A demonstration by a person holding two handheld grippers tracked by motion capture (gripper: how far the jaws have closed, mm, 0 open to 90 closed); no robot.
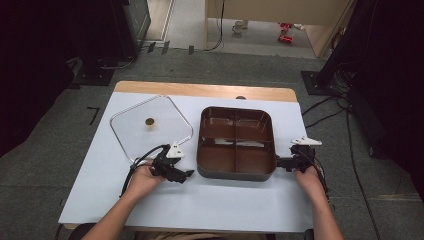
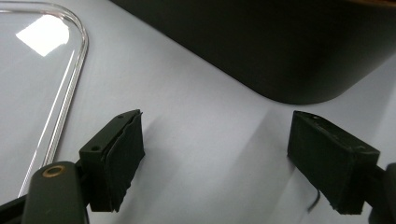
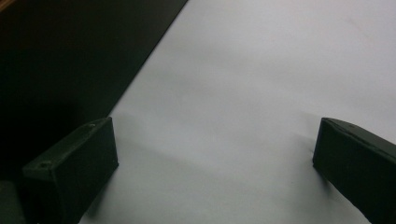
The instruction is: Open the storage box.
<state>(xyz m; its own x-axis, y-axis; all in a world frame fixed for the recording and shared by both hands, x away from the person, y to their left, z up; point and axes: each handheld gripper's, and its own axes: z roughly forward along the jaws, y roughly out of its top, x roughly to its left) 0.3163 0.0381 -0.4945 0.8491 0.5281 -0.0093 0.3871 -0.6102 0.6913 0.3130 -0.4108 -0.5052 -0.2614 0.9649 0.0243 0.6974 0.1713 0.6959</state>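
**Divided pan flanked by two open grippers — risks of a two-sided lift**

A brown divided pan [image 1: 236, 142] is seen near the middle of the white table [image 1: 210, 200], nearer its right edge, with its glass lid [image 1: 151, 127] laid flat beside it toward the left edge. The left gripper [image 1: 187, 174] is held low just off the pan's near left corner, jaws spread wide with nothing between them; the right gripper [image 1: 281, 162] is placed against the pan's near right corner, jaws likewise apart and empty.

A two-sided grasp of the pan appears to be intended. If only one side is caught, the pan could be tipped or swung across the table — possibly into the lid, whose rim [image 2: 70, 88] lies close by the left jaws. The smooth dark wall [image 3: 70, 60] may slip from the pads if it is pinched too shallowly. Whether the right jaw already touches the wall cannot be told, as that view is dim.
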